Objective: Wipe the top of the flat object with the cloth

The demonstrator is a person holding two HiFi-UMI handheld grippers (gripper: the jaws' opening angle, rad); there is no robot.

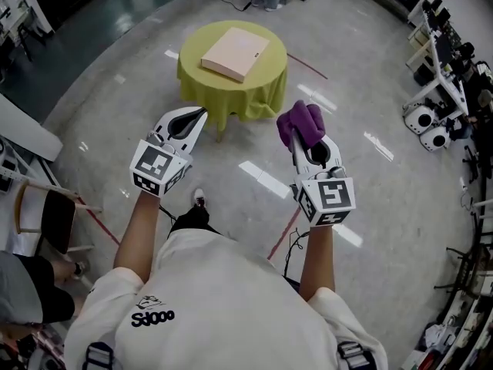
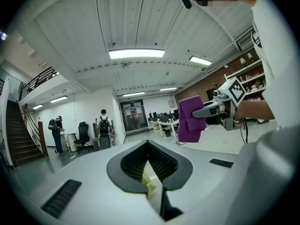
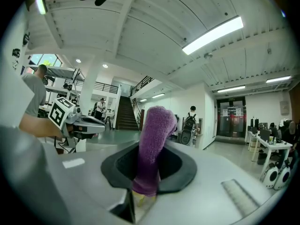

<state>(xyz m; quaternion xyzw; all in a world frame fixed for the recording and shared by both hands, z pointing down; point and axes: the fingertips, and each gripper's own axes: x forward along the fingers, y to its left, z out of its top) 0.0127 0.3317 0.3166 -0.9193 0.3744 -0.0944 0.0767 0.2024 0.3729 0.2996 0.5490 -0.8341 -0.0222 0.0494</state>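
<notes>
cloth [image 3: 152, 144] points along right hand-held gripper [image 3: 143, 191]

Left gripper [image 2: 148, 149], fingers [image 2: 164, 165] together, empty — beyond it, right gripper [image 2: 197, 112] with purple cloth [image 2: 188, 121].

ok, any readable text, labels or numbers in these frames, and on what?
"SJooo" (letters unsure): on the shirt, under a small logo.
Cubes on the left hand-held gripper and right hand-held gripper: square markers only, no letters.
Signs on the door: too blurred to read.
No print visible on box or cloth.
</notes>
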